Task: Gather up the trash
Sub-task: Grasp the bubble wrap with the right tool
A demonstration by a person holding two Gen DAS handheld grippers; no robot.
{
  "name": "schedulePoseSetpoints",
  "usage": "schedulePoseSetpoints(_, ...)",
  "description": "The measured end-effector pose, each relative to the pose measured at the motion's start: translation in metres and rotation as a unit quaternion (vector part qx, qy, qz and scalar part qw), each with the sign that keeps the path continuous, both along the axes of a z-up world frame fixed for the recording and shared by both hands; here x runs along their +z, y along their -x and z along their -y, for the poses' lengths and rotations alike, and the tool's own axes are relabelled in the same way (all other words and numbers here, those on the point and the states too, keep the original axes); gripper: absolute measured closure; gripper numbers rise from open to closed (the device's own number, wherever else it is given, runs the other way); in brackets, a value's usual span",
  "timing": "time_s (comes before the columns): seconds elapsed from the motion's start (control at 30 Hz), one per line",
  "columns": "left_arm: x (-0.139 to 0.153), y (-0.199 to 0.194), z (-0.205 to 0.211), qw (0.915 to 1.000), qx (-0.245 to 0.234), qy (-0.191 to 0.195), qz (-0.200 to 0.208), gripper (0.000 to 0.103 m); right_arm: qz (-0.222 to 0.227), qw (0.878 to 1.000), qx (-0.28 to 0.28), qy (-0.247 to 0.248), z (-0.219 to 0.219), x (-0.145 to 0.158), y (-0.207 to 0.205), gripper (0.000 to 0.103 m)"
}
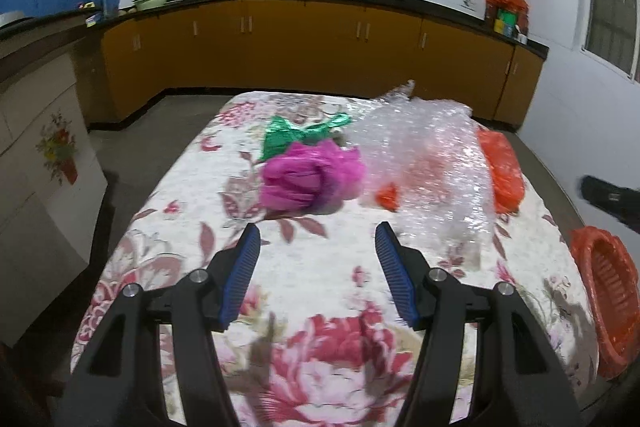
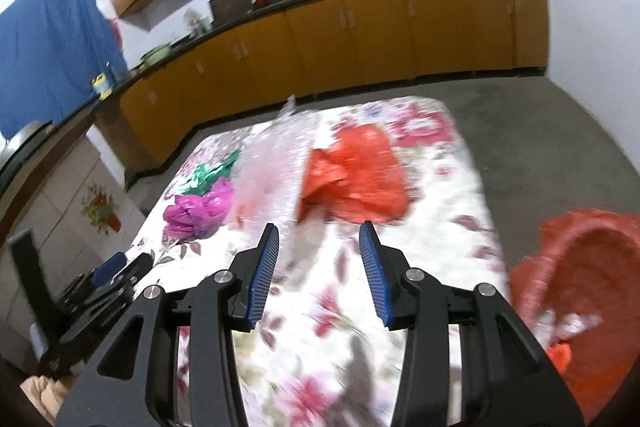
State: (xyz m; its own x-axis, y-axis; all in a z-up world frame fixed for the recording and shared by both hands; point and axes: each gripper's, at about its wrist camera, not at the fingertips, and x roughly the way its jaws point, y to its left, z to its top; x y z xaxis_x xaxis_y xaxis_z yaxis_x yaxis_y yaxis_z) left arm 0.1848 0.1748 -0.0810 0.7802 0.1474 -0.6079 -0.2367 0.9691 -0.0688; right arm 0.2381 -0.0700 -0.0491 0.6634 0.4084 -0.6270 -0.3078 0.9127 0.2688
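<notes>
Both grippers, left (image 1: 318,231) and right (image 2: 319,231), fingers spread, empty; orange basket (image 2: 580,267) (wrapper scraps inside) beside table (image 2: 440,227).

We can read no text, label, brand or number in either view; the packages on the counter (image 1: 505,14) are too small and blurred for us to make out any lettering.

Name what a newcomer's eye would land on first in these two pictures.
The crumpled magenta bag in the middle of the floral tablecloth, with the green bag just behind it. Beside them to the right lie bubble wrap and an orange bag; an orange basket sits at the table's right edge.
</notes>
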Motion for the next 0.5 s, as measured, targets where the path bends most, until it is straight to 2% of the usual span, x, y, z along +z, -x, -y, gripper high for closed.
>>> schedulePoseSetpoints(0.13, -0.001, 0.005, -0.013, 0.9999, 0.013, 0.001, 0.004, 0.043, -0.030, 0.999, 0.011, -0.001, -0.033, -0.022, -0.032, 0.060)
schedulePoseSetpoints(0.4, -0.003, -0.002, -0.034, 0.9996, 0.028, -0.002, 0.002, 0.043, -0.083, 0.996, 0.014, 0.006, -0.058, -0.057, -0.062, 0.060)
schedulePoseSetpoints(0.47, -0.003, -0.006, -0.036, 0.9996, 0.027, -0.004, 0.003, 0.043, -0.084, 0.996, 0.028, 0.014, -0.064, -0.062, -0.061, 0.087)
schedulePoseSetpoints(0.5, -0.002, -0.009, -0.037, 0.9997, 0.025, -0.006, 0.004, 0.043, -0.077, 0.996, 0.033, 0.016, -0.066, -0.061, -0.059, 0.088)
